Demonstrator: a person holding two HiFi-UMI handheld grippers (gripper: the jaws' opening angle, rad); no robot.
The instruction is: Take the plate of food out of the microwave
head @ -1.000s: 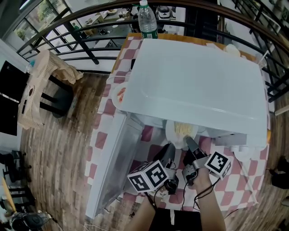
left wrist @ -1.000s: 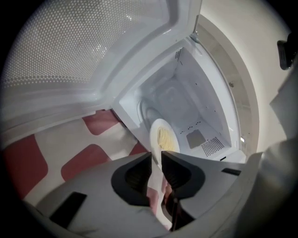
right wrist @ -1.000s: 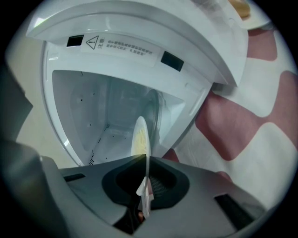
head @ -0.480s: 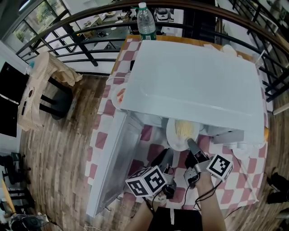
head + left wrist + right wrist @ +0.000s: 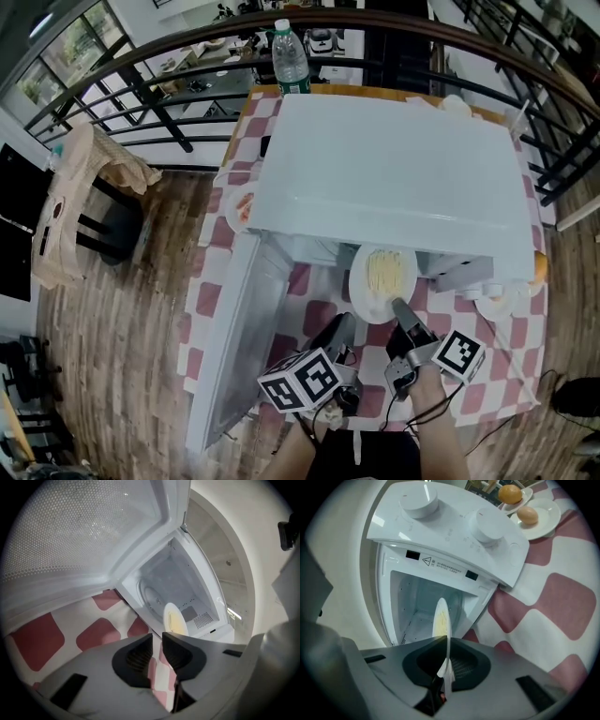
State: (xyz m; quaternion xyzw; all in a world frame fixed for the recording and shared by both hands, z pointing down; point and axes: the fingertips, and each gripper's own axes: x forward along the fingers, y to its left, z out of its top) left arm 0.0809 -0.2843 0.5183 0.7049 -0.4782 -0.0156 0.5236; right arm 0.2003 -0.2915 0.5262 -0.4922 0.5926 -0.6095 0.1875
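Note:
The white microwave [image 5: 394, 178] stands on the checked tablecloth with its door [image 5: 234, 337] swung open to the left. A white plate of yellow noodles [image 5: 382, 277] sticks out of the opening, over the cloth. My right gripper [image 5: 397, 307] is shut on the plate's near rim; in the right gripper view the plate [image 5: 440, 617] stands edge-on between the jaws of that gripper [image 5: 446, 652]. My left gripper [image 5: 338, 328] hovers just left of the plate, open with nothing in it. In the left gripper view the left gripper [image 5: 157, 641] shows cloth through its gap, with the plate [image 5: 176, 620] ahead.
A water bottle [image 5: 291, 54] stands behind the microwave. A plate of food [image 5: 241, 208] lies at its left side, and small dishes with an orange and an egg [image 5: 527, 509] at its right. A chair with a bag [image 5: 89, 192] stands on the wooden floor to the left.
The plate has slid out of the microwave toward me in the right gripper's hold, so more of it shows. Both grippers have drawn back from the opening.

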